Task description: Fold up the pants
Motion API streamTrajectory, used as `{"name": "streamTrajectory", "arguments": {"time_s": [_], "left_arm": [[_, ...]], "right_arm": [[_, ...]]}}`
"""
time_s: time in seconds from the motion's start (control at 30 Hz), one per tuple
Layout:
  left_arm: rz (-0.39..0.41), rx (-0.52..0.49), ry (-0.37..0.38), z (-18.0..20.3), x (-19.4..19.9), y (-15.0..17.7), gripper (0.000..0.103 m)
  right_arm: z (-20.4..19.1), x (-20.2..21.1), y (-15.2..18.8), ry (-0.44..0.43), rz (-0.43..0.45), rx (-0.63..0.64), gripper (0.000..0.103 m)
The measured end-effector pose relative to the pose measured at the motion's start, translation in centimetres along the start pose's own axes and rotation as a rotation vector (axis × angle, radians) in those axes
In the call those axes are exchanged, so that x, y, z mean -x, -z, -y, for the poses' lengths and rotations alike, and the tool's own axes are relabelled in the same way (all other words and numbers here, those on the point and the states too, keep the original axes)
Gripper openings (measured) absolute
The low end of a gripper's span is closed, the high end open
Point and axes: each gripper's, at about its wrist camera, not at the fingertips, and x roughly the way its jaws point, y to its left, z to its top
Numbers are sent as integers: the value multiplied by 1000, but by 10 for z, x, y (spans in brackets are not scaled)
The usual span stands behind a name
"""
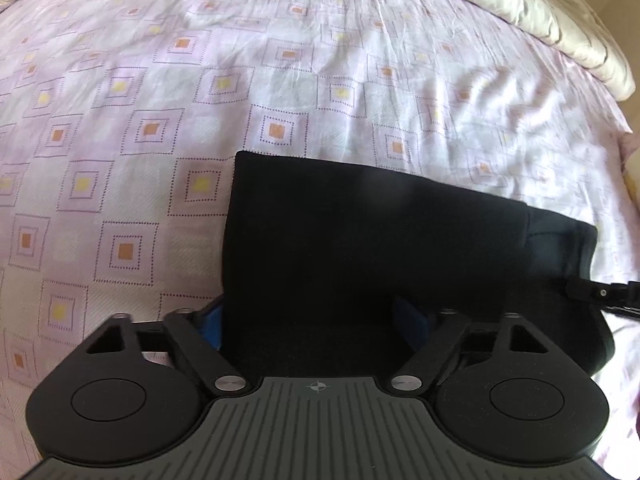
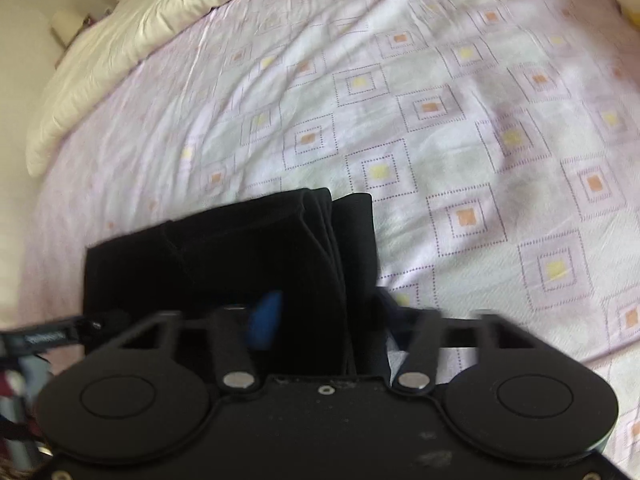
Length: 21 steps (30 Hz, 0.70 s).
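The black pants lie folded into a thick stack on the pink patterned bed sheet. My left gripper straddles the near left end of the stack, blue pads at both sides, with the cloth between the fingers. In the right wrist view the pants show their layered right edge. My right gripper has that edge between its fingers, one blue pad showing. The right gripper's tip shows at the right edge of the left wrist view.
A cream duvet is bunched along the far edge of the bed; it also shows in the right wrist view. The patterned sheet stretches beyond the pants.
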Motion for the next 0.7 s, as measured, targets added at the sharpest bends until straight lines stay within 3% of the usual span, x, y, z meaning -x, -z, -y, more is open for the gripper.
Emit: {"name": "streamTrajectory", "arguments": {"time_s": [0.07,0.1,0.13,0.23,0.43,0.7], "left_arm": [[34,24,-34,2,10,5,47],[43,40,-23,1,15,7,24],[55,59,-22,1,21,9,18],[84,62,-25,5,36,13,12],[146,68,-63,2,66,19,11],[186,111,-97,-81,108,34,11]], "right_arm": [[6,7,0,-41,9,-40,34],[5,10,2,-44,16,-39,32],[1,13,3,-40,25,-31,31],[-15,25,8,-34,54,-3,26],[-44,41,13,-45,73,52,24],[-128,26,38,-103,47,136,24]]}}
